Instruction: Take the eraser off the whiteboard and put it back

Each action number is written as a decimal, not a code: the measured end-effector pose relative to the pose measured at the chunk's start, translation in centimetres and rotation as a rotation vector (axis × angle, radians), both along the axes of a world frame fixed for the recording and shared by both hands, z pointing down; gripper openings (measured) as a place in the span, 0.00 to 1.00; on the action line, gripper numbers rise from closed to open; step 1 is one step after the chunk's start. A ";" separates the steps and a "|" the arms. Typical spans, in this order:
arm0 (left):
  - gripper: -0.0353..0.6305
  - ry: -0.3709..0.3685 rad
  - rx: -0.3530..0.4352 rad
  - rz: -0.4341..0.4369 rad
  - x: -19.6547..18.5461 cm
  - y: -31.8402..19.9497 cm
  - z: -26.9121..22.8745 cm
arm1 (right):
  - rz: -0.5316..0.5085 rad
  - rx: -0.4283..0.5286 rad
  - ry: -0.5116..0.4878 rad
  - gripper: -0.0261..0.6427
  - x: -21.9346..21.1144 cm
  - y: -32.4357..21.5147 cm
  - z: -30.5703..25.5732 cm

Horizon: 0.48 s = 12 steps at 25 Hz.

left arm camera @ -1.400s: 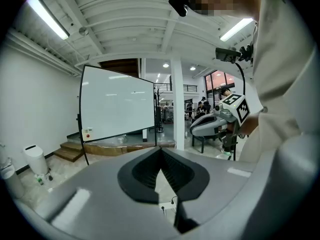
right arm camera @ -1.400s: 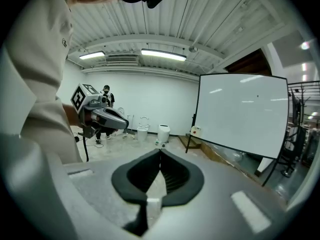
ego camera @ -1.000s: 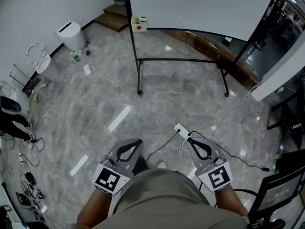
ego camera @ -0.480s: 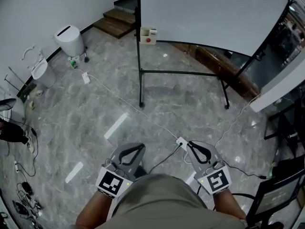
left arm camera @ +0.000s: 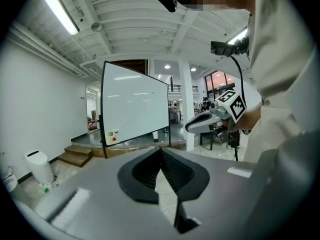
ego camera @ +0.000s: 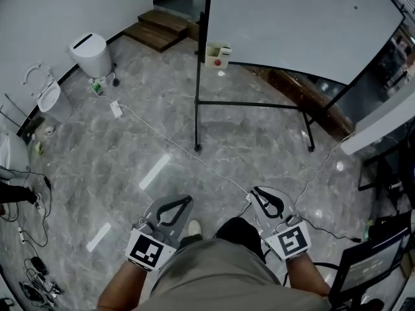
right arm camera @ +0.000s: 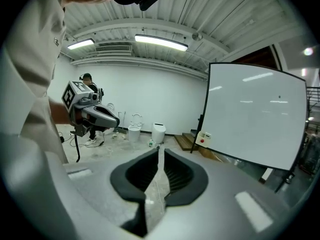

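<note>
Head view: the person is standing on the marble floor (ego camera: 130, 148), holding the left tool (ego camera: 189, 199) and right tool (ego camera: 254, 191) low in front, both well apart from the whiteboard (ego camera: 305, 24). The eraser (ego camera: 217, 54) is sitting at the board's lower left corner, beside the frame post.

Left gripper view: the left tool's jaws are meeting at their tips, gripping nothing.

Right gripper view: the right tool's jaws have just been opening and are showing a narrow slit, with nothing between them.
</note>
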State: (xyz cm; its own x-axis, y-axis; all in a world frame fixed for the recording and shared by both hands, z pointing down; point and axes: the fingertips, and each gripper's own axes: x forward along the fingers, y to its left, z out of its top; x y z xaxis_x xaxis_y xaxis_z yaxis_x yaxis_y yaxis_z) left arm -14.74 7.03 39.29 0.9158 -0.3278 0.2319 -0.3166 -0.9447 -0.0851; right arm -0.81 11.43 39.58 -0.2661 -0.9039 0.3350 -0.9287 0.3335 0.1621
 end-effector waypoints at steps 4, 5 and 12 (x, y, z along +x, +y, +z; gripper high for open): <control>0.06 0.005 -0.030 -0.033 -1.1 -2.4 0.7 | -0.015 -0.013 0.007 0.09 -0.7 -2.5 0.4; 0.06 0.006 -0.033 -0.036 -1.1 -2.9 0.8 | -0.015 -0.015 0.009 0.09 -0.6 -3.2 0.5; 0.07 0.012 -0.059 -0.066 1.0 -7.9 1.3 | -0.039 -0.008 0.012 0.11 2.0 -9.6 1.7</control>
